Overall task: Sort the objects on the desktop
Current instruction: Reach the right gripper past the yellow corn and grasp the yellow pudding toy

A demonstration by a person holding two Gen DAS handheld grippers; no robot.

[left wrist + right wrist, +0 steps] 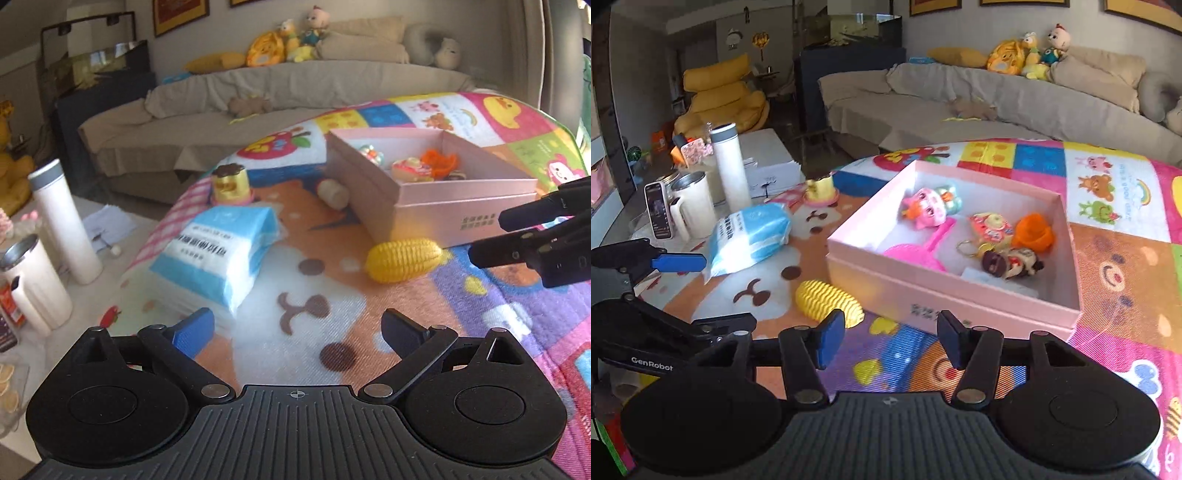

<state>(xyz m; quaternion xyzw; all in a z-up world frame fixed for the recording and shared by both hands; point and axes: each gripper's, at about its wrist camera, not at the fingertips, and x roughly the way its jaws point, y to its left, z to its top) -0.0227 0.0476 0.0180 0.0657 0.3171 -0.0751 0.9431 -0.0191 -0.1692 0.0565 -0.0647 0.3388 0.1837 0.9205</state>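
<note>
Your left gripper (297, 332) hung low in the left wrist frame with its jaws spread wide and nothing between them, above the bear-print patch of the colourful cartoon blanket (480, 332). Your right gripper (892, 338) was likewise open and empty at the bottom centre of the right wrist frame; in the left wrist view it entered from the right edge, its tips near the yellow plastic corn cob (404, 258). That corn lay on the blanket just beside the front wall of the shallow pink cardboard box (443, 206), at centre right. Inside the box sat small toys, among them an orange ruffled piece (1034, 230) and a pink plastic scoop (919, 251). A blue-and-white soft tissue pack (218, 254) lay at left of centre, with a yellow pudding-shaped toy (231, 184) beyond it. A cream cylinder (334, 194) touched the box's left corner.
</note>
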